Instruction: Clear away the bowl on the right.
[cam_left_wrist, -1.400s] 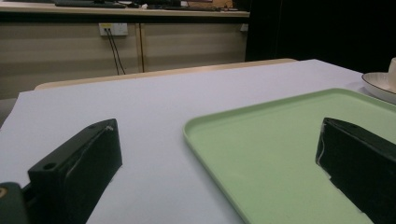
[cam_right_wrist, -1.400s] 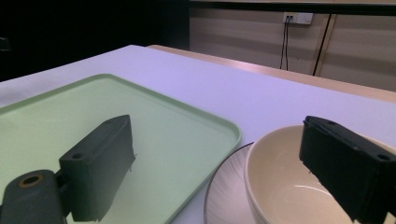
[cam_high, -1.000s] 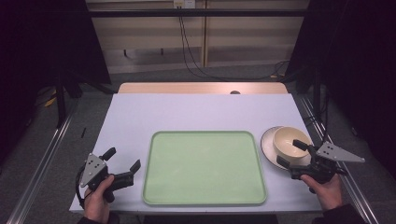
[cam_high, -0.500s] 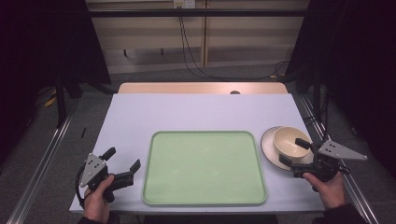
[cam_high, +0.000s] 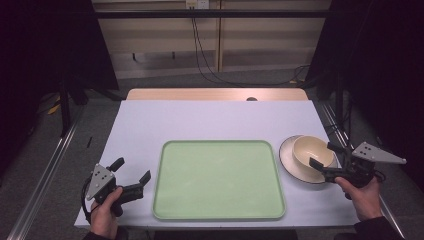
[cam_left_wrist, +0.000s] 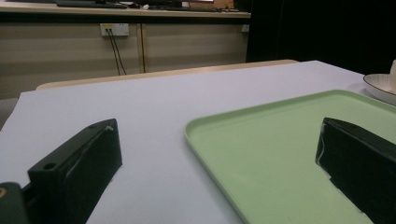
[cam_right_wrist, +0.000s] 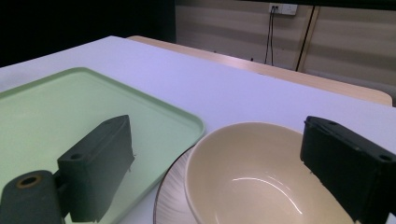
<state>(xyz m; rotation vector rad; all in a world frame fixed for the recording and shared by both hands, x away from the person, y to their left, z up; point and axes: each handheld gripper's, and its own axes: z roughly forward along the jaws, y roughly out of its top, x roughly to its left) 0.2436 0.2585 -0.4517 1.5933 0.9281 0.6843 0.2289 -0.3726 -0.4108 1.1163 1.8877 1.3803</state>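
Observation:
A pale green tray (cam_high: 218, 180) lies empty in the middle of the white table (cam_high: 210, 120). To its right a cream bowl (cam_high: 313, 151) sits on a white plate (cam_high: 289, 159). My right gripper (cam_high: 326, 156) is open at the bowl's near right side, jaws spread on either side of the bowl's rim without gripping it; in the right gripper view the bowl (cam_right_wrist: 261, 177) lies between the jaws. My left gripper (cam_high: 131, 171) rests open at the tray's left edge, with the tray's corner (cam_left_wrist: 289, 154) between its jaws and the plate (cam_left_wrist: 380, 86) far off.
The table's front edge runs just under both hands. A wooden strip (cam_high: 215, 94) borders the far edge, with cables and a wall socket behind. Dark curtains and metal rails (cam_high: 47, 170) flank both sides.
My right gripper has drifted slightly right and back along the bowl's side. The left gripper, the tray and the bowl have stayed put.

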